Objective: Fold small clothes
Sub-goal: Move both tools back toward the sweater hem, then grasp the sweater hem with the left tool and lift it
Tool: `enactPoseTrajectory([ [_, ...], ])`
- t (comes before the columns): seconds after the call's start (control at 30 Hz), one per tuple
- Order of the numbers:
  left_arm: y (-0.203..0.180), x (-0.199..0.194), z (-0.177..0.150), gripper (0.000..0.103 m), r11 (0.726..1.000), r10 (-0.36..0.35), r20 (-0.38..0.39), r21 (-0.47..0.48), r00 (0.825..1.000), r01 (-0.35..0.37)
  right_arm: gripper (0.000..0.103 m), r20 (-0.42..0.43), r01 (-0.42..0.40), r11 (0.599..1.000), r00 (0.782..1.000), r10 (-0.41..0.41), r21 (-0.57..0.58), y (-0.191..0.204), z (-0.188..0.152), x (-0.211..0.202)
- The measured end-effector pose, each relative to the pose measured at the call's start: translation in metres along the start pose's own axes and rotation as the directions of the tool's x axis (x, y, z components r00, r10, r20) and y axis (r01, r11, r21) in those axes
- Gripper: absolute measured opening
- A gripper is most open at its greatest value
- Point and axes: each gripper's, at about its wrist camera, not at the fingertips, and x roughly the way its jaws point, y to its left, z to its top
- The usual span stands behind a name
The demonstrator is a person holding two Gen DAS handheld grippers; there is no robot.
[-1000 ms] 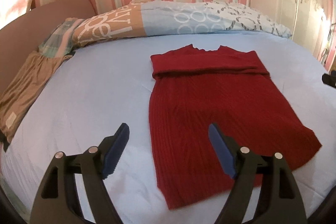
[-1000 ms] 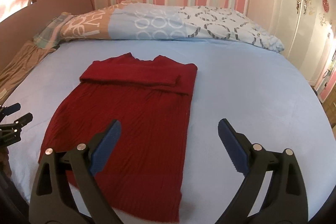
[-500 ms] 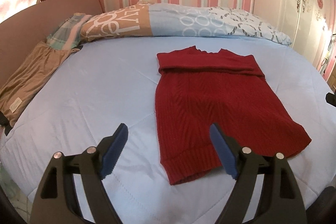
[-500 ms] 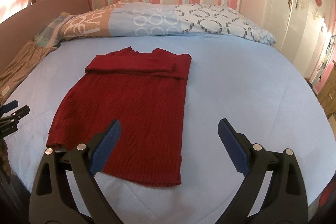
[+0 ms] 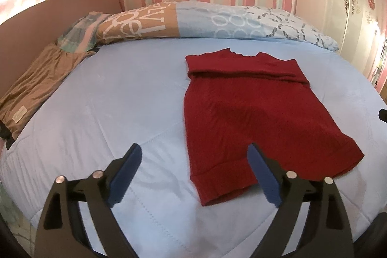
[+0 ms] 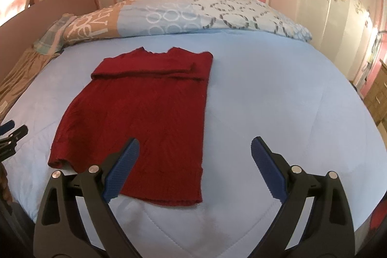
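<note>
Red sweater (image 5: 254, 117) flat on the bed (image 5: 108, 113), at twelve o'clock beyond both wide, empty jaws, the left gripper's (image 5: 196, 161) having just been opening.

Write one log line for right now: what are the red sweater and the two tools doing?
red sweater: flat on bed, top folded | left tool: open, just widened, empty | right tool: open, empty

Large white letters on the pillow (image 5: 135, 23), unreadable

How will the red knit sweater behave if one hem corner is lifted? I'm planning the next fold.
The red knit sweater lies flat and creased on the blue bedcover, so it will probably droop limply. Its ribbed knit looks grippy, unlikely to slip. The folded-over top may fall open.
</note>
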Motion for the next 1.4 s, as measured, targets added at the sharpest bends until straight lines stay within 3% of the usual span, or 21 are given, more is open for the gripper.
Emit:
enactPoseTrajectory([
  [0.2, 0.010, 0.011, -0.009, 0.091, 1.000, 0.005, -0.021, -0.018, 1.000, -0.006, 0.091, -0.061, 0.007, 1.000, 0.998, -0.006, 0.019, -0.010, -0.018, 0.022],
  [0.53, 0.021, 0.025, -0.024, 0.091, 0.999, 0.018, -0.055, -0.027, 0.998, -0.019, 0.067, -0.163, -0.014, 0.999, 0.987, 0.019, 0.033, -0.011, -0.049, 0.057],
  [0.93, 0.014, 0.051, -0.050, 0.091, 0.999, -0.043, -0.097, 0.007, 0.994, 0.044, 0.067, -0.180, -0.023, 0.999, 0.983, 0.030, 0.039, -0.014, -0.054, 0.066],
  [1.17, 0.009, 0.084, -0.055, 0.089, 0.994, -0.093, -0.165, -0.074, 0.982, 0.081, 0.068, -0.176, -0.033, 0.999, 0.984, 0.036, 0.023, -0.010, -0.051, 0.067],
  [1.2, 0.008, 0.087, -0.057, 0.088, 0.992, -0.106, -0.173, -0.088, 0.979, 0.091, 0.068, -0.175, -0.033, 0.999, 0.984, 0.037, 0.022, -0.009, -0.050, 0.068],
  [1.27, 0.004, 0.093, -0.060, 0.067, 0.987, -0.140, -0.195, -0.111, 0.971, 0.119, 0.068, -0.176, -0.035, 0.999, 0.984, 0.038, 0.022, -0.009, -0.048, 0.070],
  [1.3, 0.000, 0.098, -0.063, 0.063, 0.982, -0.168, -0.214, -0.126, 0.962, 0.144, 0.068, -0.176, -0.033, 0.999, 0.984, 0.037, 0.022, -0.009, -0.048, 0.070],
  [1.4, -0.007, 0.099, -0.065, 0.059, 0.983, -0.160, -0.204, -0.127, 0.966, 0.136, 0.069, -0.178, -0.037, 0.999, 0.983, 0.040, 0.022, -0.009, -0.047, 0.072],
])
